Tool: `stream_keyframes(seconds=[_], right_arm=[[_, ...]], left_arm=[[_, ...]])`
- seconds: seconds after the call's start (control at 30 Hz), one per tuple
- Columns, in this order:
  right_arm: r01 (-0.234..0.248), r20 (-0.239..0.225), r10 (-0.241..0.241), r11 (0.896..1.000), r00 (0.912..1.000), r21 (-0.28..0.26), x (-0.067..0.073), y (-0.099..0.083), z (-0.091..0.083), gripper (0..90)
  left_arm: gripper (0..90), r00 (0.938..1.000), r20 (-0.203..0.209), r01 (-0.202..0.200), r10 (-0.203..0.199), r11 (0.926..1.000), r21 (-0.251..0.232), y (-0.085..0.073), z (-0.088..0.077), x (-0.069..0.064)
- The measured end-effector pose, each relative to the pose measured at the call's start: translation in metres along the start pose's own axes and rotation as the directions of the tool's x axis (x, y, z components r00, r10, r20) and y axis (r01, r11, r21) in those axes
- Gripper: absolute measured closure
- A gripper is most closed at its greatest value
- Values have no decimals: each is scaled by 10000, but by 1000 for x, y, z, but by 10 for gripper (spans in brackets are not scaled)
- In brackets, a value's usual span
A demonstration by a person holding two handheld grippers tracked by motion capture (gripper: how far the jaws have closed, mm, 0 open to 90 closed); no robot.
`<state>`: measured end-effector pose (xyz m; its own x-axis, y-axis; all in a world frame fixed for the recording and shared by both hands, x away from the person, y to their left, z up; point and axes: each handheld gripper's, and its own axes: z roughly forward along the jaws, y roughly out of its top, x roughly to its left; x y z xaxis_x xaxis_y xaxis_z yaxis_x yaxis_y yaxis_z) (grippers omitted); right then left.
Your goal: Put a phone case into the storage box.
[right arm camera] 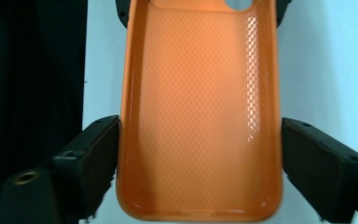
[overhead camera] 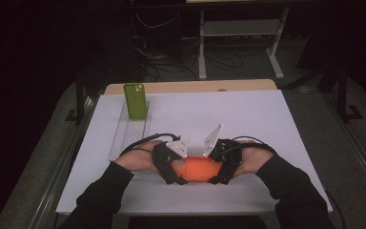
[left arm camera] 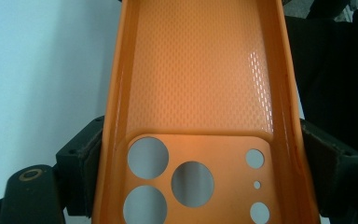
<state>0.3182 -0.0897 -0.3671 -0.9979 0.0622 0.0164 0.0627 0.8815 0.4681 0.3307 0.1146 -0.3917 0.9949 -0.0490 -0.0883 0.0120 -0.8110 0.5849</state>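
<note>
An orange phone case (overhead camera: pixel 198 170) is held between both grippers just above the white table, near its front edge. My left gripper (overhead camera: pixel 174 169) is shut on the end with the camera holes; in the left gripper view its jaws (left arm camera: pixel 203 140) press both side walls of the case (left arm camera: pixel 200 84). My right gripper (overhead camera: pixel 219 169) is shut on the opposite, plain end. In the right gripper view its jaws (right arm camera: pixel 199 135) touch the case (right arm camera: pixel 198 107) on both sides. The hollow, textured inside of the case faces both gripper cameras.
A green phone (overhead camera: pixel 136 101) stands upright at the far end of a clear ribbed tray (overhead camera: pixel 128 131) on the left of the white table top (overhead camera: pixel 248 119). A wooden strip (overhead camera: pixel 190 87) runs along the far edge. Cables and desk legs lie beyond.
</note>
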Motion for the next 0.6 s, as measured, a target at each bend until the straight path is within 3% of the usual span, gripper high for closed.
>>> stream_keyframes(seconds=[0.13,0.2,0.4,0.6], right_arm=[[-325,124,327,9993,9994,-161,-1,-2,-3,51],[-114,322,129,9989,9994,-458,-4,-3,-5,24],[-677,636,742,9928,9952,-991,-11,-12,-10,0],[-1358,890,1503,9791,9846,-1517,-17,-24,-11,0]], left_arm=[[158,9999,-104,47,-46,10000,32,-1,0,1],[158,9998,-141,114,-114,9999,-37,0,0,1],[158,9981,-473,409,-403,9991,132,-1,0,4],[158,9914,-900,965,-953,9953,96,-2,3,7]])
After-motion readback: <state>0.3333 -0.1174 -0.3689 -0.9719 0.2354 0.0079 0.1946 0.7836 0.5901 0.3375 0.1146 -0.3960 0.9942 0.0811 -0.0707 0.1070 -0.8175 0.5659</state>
